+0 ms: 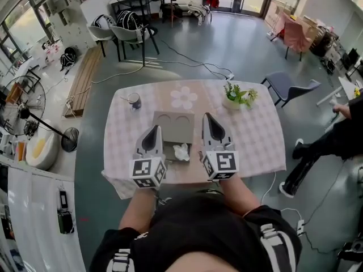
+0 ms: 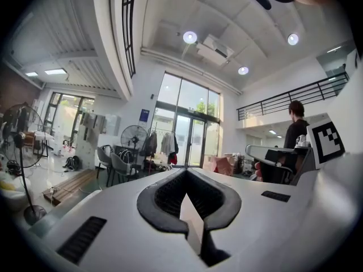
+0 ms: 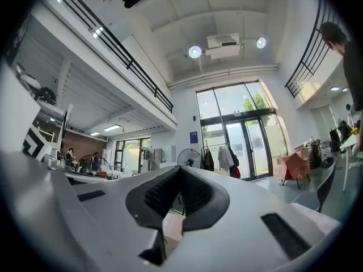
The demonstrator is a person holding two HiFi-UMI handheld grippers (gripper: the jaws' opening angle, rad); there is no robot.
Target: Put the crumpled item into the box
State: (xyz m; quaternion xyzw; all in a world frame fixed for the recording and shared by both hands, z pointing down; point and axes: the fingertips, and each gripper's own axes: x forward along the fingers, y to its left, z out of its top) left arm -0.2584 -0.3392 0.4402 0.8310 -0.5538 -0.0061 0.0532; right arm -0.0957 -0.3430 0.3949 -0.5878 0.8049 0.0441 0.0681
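A crumpled white item (image 1: 181, 152) lies on the checkered tablecloth, just in front of the near edge of a flat grey-brown box (image 1: 170, 134) with two round recesses. My left gripper (image 1: 152, 128) is raised to the left of the item, apart from it, with its jaws shut and nothing in them. My right gripper (image 1: 209, 117) is to the item's right, also shut and holding nothing. In the left gripper view the left gripper (image 2: 186, 173) points out across the room with its tips together. In the right gripper view the right gripper (image 3: 179, 169) does the same. Neither gripper view shows the table.
On the far part of the table (image 1: 255, 146) stand a small cup (image 1: 134, 101), a flower-shaped mat (image 1: 184, 97) and a potted plant (image 1: 237, 95). A grey chair (image 1: 289, 86) and a person (image 1: 340, 135) are to the right. A standing fan (image 1: 22, 112) is at the left.
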